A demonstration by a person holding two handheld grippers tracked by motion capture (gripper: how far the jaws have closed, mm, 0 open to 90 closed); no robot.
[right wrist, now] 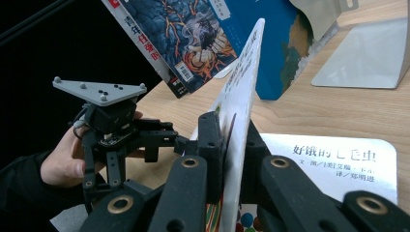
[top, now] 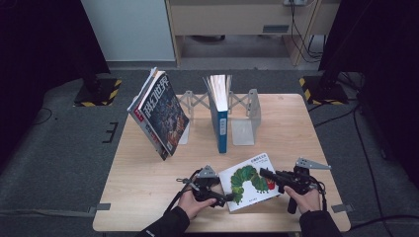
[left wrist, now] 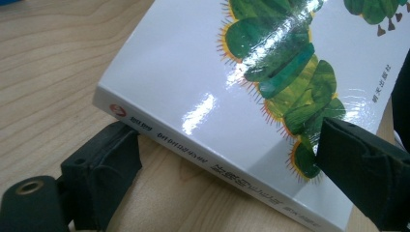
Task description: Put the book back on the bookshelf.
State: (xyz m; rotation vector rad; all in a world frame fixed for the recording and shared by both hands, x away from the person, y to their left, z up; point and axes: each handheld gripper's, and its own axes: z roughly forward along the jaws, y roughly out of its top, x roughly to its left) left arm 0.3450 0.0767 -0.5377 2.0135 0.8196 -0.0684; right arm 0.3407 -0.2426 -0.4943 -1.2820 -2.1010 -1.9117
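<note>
We pinch the caterpillar book's [top: 249, 181] cover with the right hand-held gripper [top: 267, 174] to open it, while the left hand-held gripper [top: 225, 197] grips its spine at 9 o'clock, steadying it on the desk [top: 148, 182].

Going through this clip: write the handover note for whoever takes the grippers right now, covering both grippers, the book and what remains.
Left gripper: jaws astride the spine edge of the caterpillar book, one under it, one on the cover; whether it is clamped cannot be told.
Right gripper: shut on the book's front cover, lifted up off the pages.
The book lies at the table's near edge. The blue book stands in the rack; the magazines lean at its left end.
Done: cover gripped, book opening. Left: probably to finish opening or shelve it.
</note>
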